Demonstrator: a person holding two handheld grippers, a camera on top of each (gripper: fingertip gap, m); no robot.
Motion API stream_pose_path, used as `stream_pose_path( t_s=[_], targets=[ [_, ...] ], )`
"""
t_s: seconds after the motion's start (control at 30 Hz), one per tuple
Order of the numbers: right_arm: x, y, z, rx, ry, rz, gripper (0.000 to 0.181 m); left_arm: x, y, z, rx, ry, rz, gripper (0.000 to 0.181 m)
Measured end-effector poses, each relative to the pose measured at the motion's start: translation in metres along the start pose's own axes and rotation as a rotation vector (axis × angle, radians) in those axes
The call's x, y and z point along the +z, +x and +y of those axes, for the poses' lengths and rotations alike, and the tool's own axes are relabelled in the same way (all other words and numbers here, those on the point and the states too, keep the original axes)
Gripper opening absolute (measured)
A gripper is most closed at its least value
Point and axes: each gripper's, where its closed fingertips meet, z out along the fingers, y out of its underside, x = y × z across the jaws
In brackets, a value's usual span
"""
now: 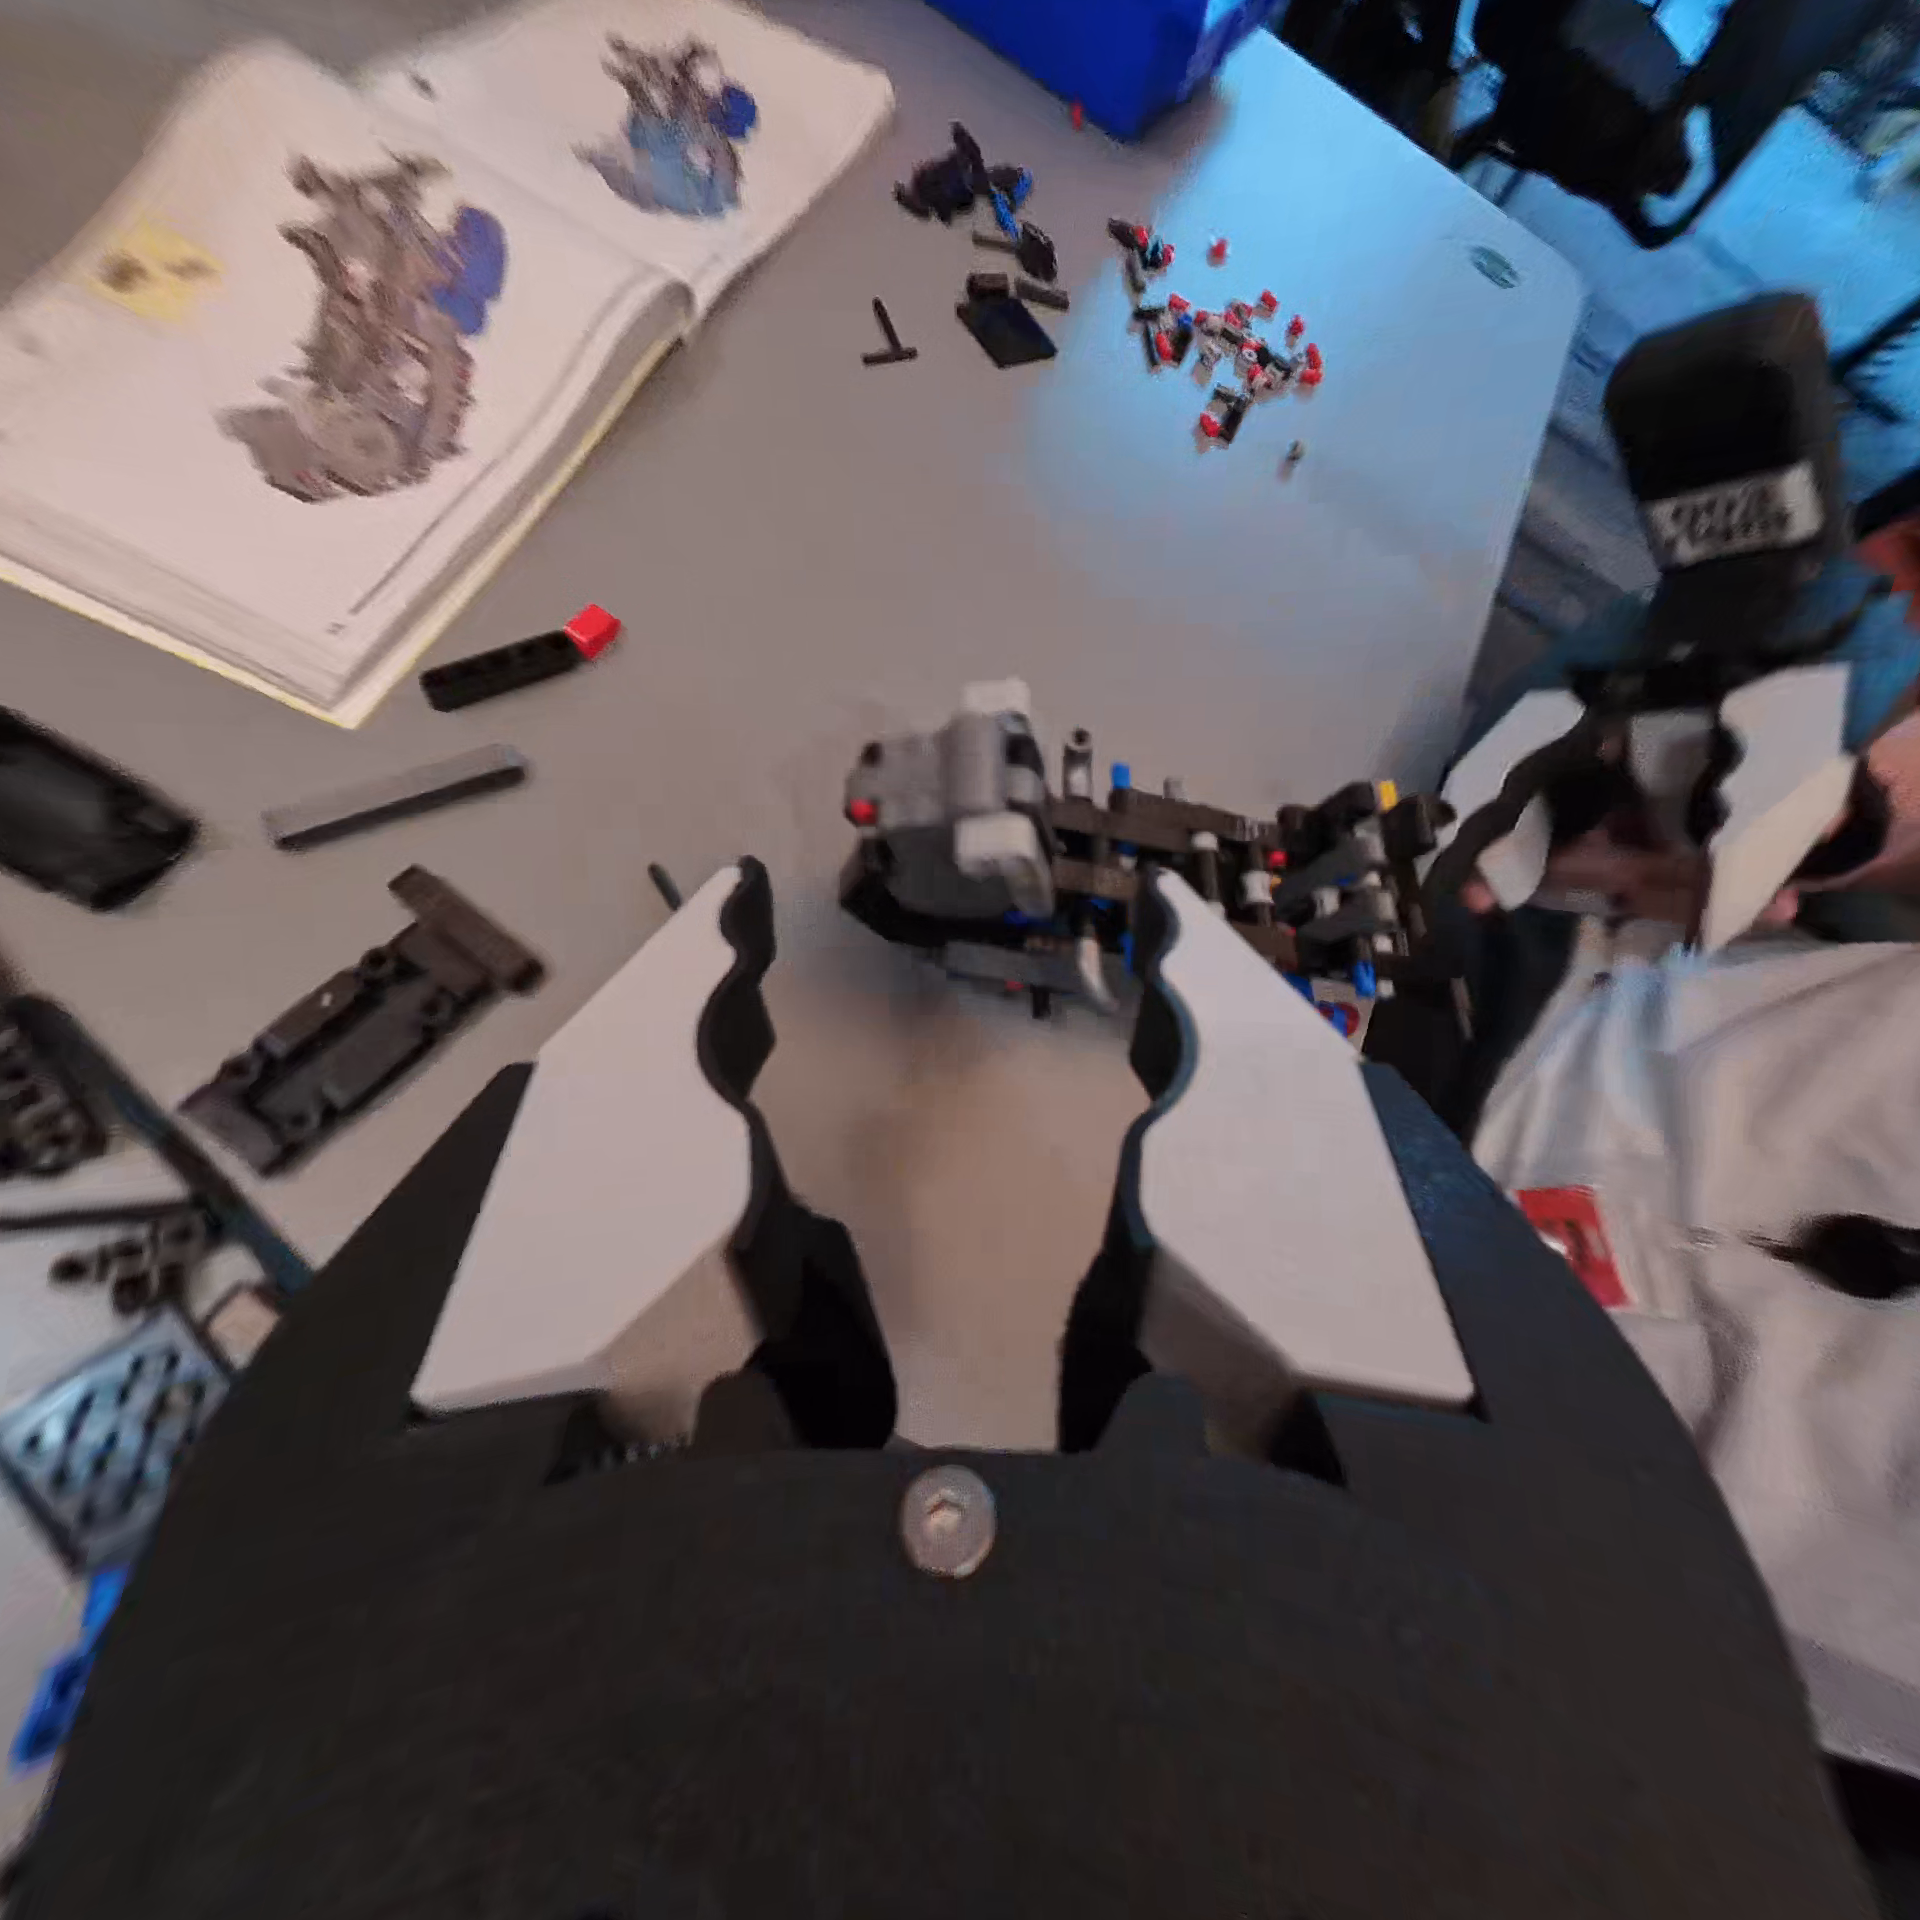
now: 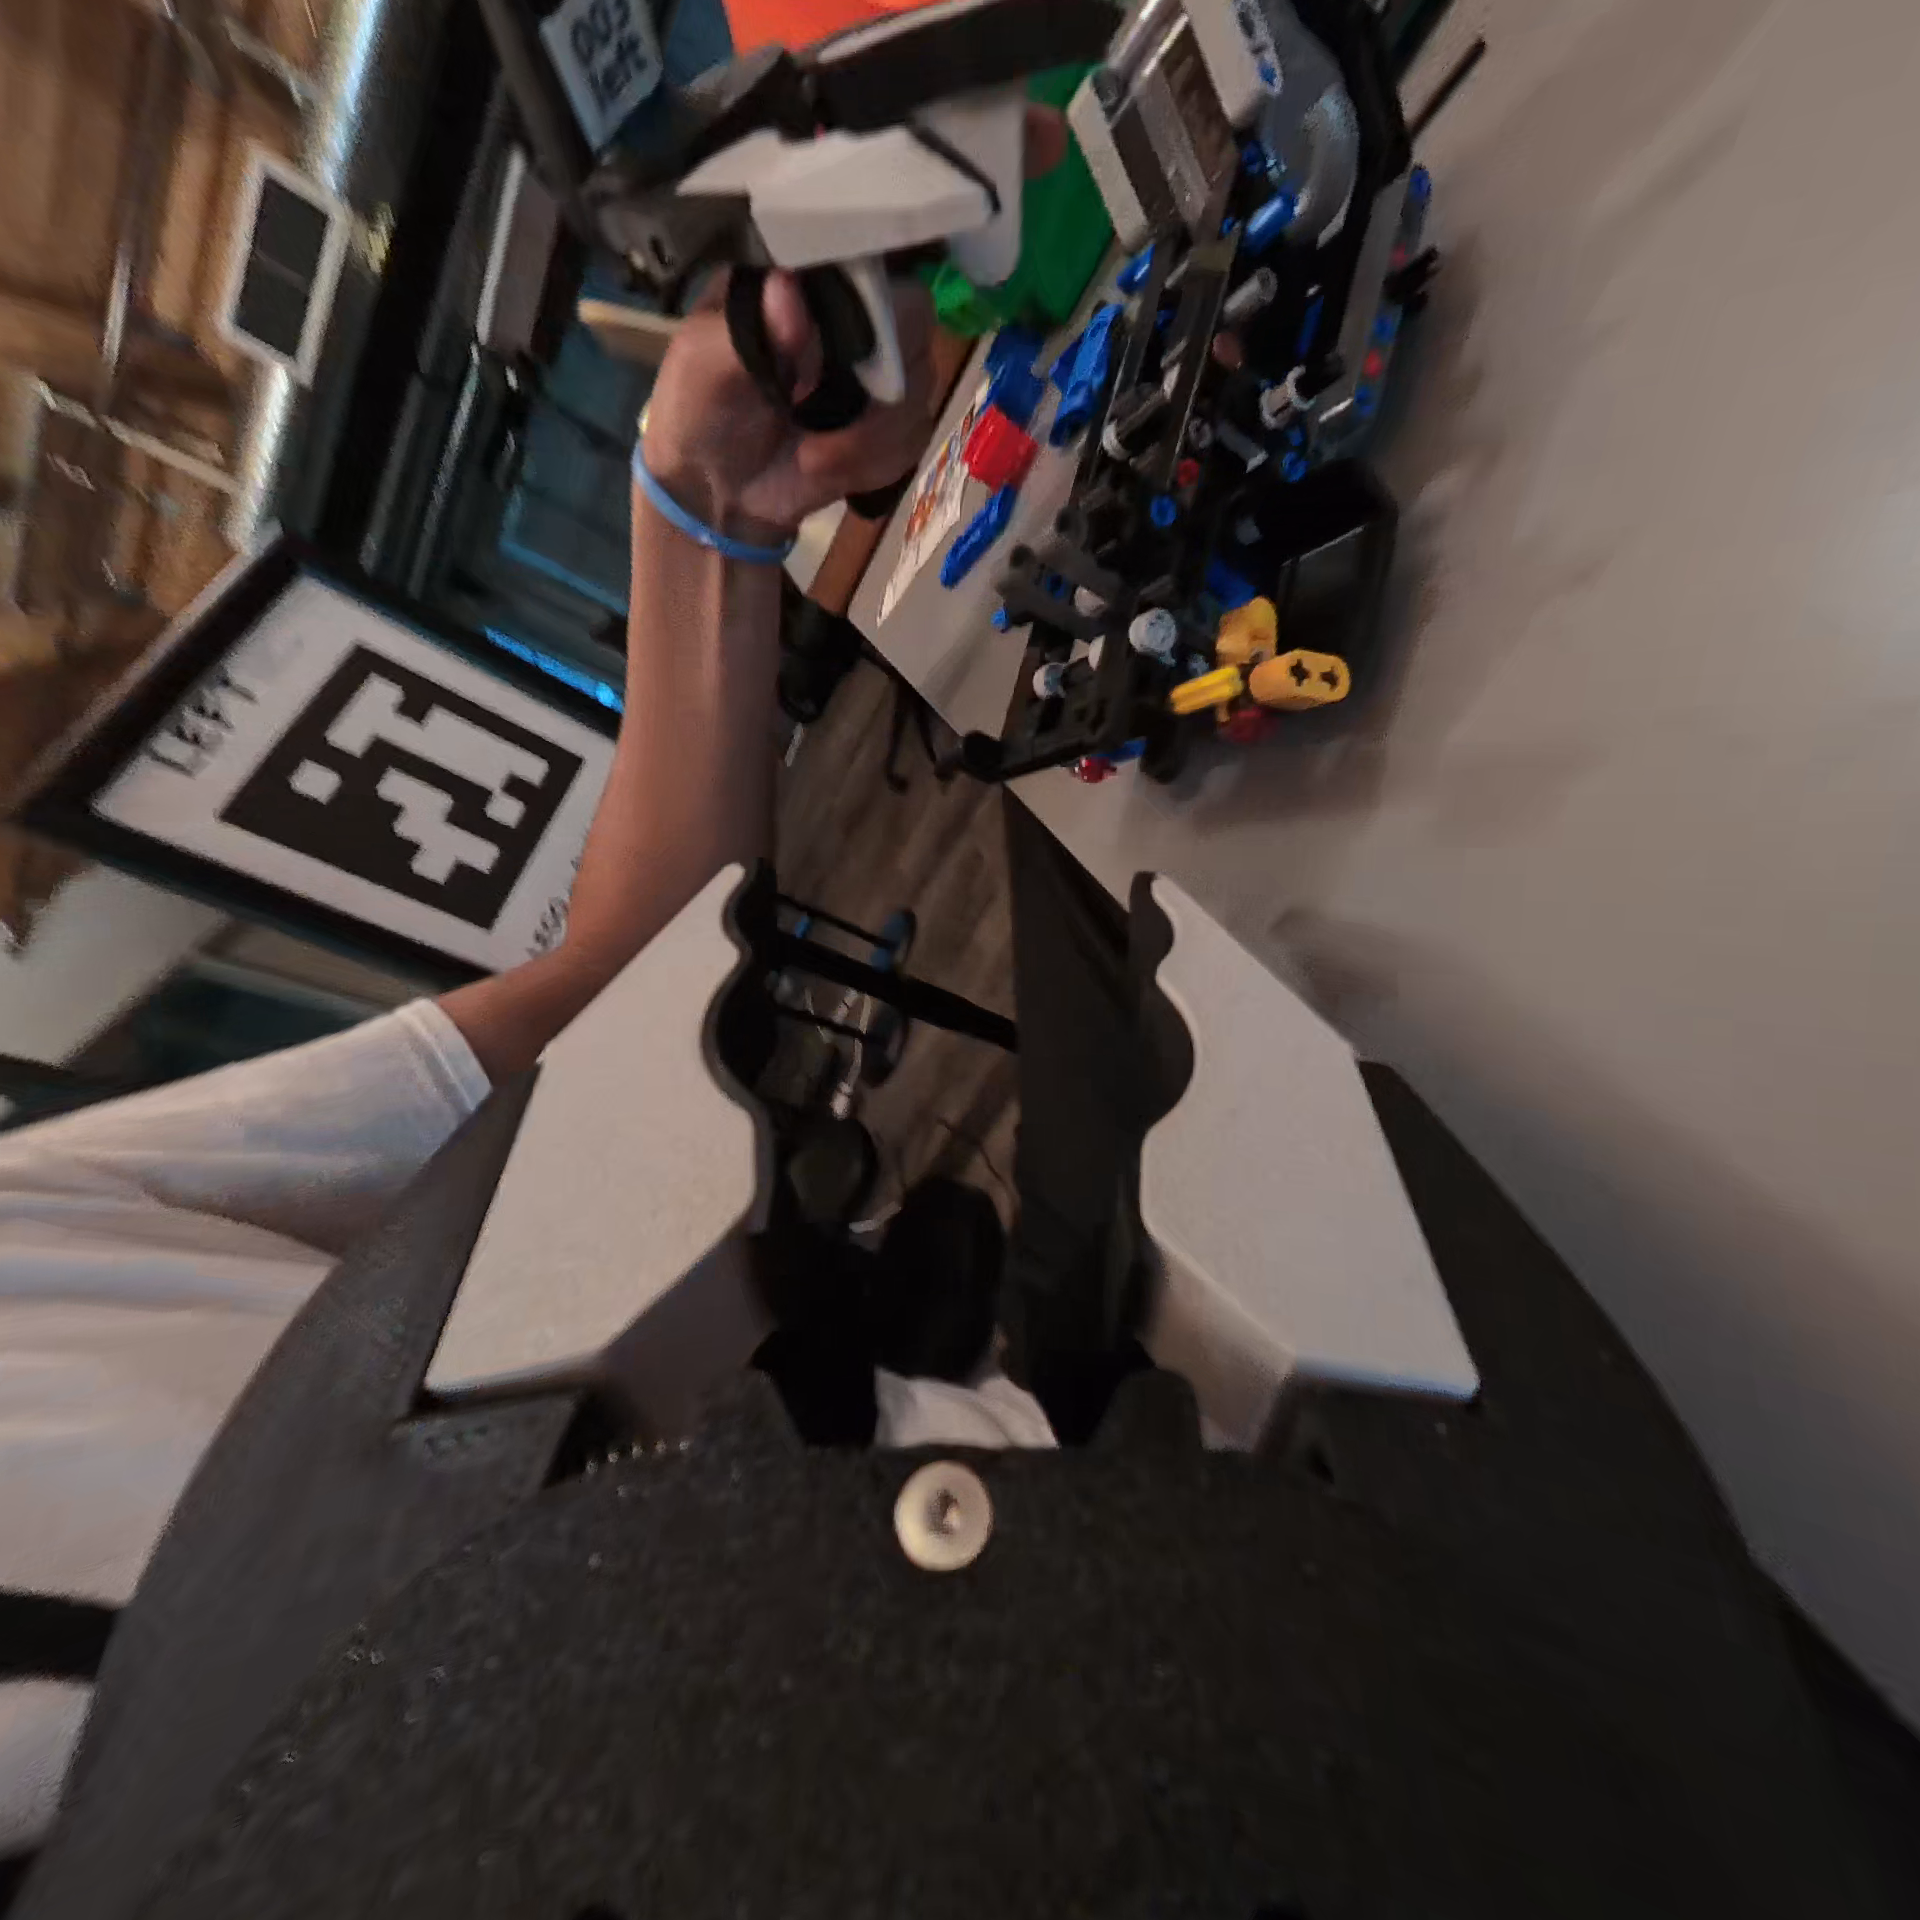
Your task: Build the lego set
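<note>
While both tools are held free of any part, the step in hand is judged to be an approach to the half-built model (image 1: 1091,862), which stands on the grey table (image 1: 831,520) just beyond the left gripper (image 1: 951,904). That gripper is spread wide with nothing between its fingers; the right gripper (image 2: 940,914) is likewise released and empty, pointed past the table edge with the model well off to its upper right. A sound grasp would be taken on the stiff black frame rather than on the grey block at its top (protruding pins look easily knocked). By count: 1 model, 2 grippers, 1 open instruction book (image 1: 364,312), 1 black beam with a red cap (image 1: 514,660), 1 loose grey beam (image 1: 395,795), 1 flat black sub-assembly (image 1: 364,1023), and 2 scattered heaps, the red-and-black pins (image 1: 1231,348) too blurred to be counted singly.
</note>
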Motion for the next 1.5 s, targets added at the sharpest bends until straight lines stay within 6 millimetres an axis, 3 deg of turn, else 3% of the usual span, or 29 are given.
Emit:
stream_pose_path(
  t_s=[0.1,0.17,0.27,0.37,0.5,0.63,0.83,1.03,1.13,1.5],
  targets=[
    [0.017,0.003,-0.006,0.066,0.079,0.015,0.066,0.023,-0.008,-0.006,-0.018,-0.099,0.111,0.069],
    [0.021,0.009,-0.014,0.103,0.135,0.023,0.062,0.034,-0.01,0.001,0.032,-0.164,0.096,0.065],
    [0.02,0.016,-0.025,0.148,0.187,0.021,0.041,0.041,-0.002,0.008,0.092,-0.188,0.097,0.047],
    [0.018,0.02,-0.034,0.111,0.19,0.035,0.014,0.04,-0.004,0.009,0.074,-0.166,0.061,0.047],
    [0.011,0.028,-0.052,0.075,0.174,0.054,0.014,0.04,-0.011,0.001,0.032,-0.115,0.008,0.047],
    [-0.003,0.035,-0.086,-0.017,0.131,0.078,0.014,0.04,-0.019,-0.022,0.005,-0.073,-0.033,0.045],
    [-0.019,0.071,-0.141,0.013,-0.029,0.06,0.014,0.051,-0.044,-0.043,-0.113,-0.114,-0.164,0.044],
    [-0.031,0.097,-0.143,0.054,-0.198,0.027,0.014,0.07,-0.043,-0.021,-0.063,-0.272,-0.24,0.049],
    [-0.036,0.101,-0.142,0.074,-0.206,0.015,0.015,0.075,-0.041,-0.022,-0.071,-0.263,-0.224,0.049],
    [-0.054,0.12,-0.157,-0.101,-0.211,0.149,0.022,0.088,-0.032,-0.03,-0.074,-0.263,-0.195,0.048]
  ],
)
